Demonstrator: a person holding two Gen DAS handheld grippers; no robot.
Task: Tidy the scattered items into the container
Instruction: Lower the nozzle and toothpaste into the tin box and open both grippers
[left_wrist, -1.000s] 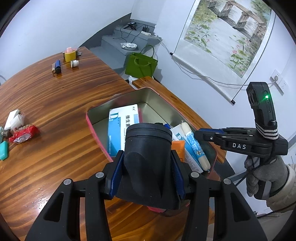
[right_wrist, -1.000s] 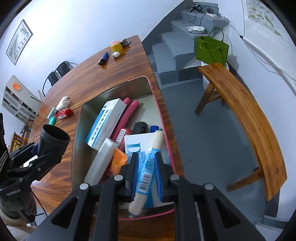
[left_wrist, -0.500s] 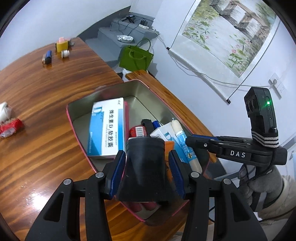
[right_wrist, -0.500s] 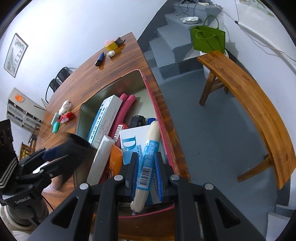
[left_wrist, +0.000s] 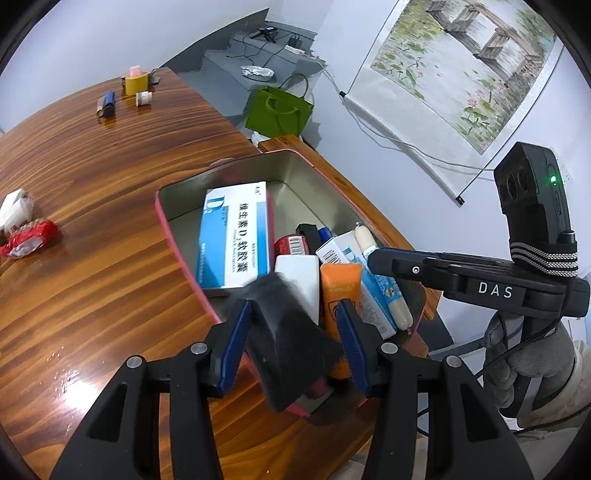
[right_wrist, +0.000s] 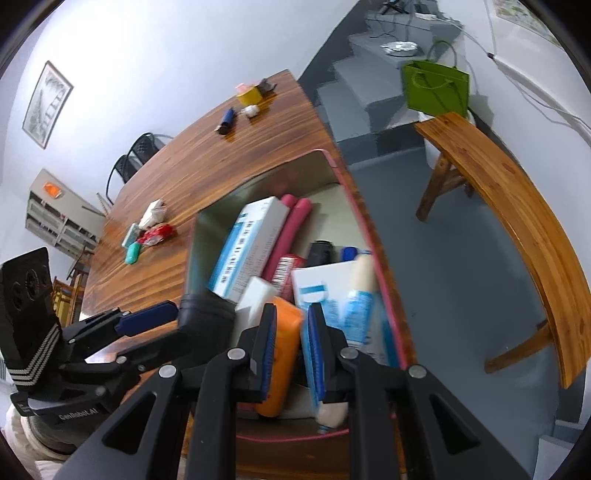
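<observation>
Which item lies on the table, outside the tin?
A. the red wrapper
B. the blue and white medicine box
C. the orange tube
A: the red wrapper lies on the bare wooden table, well apart from the tin.
</observation>
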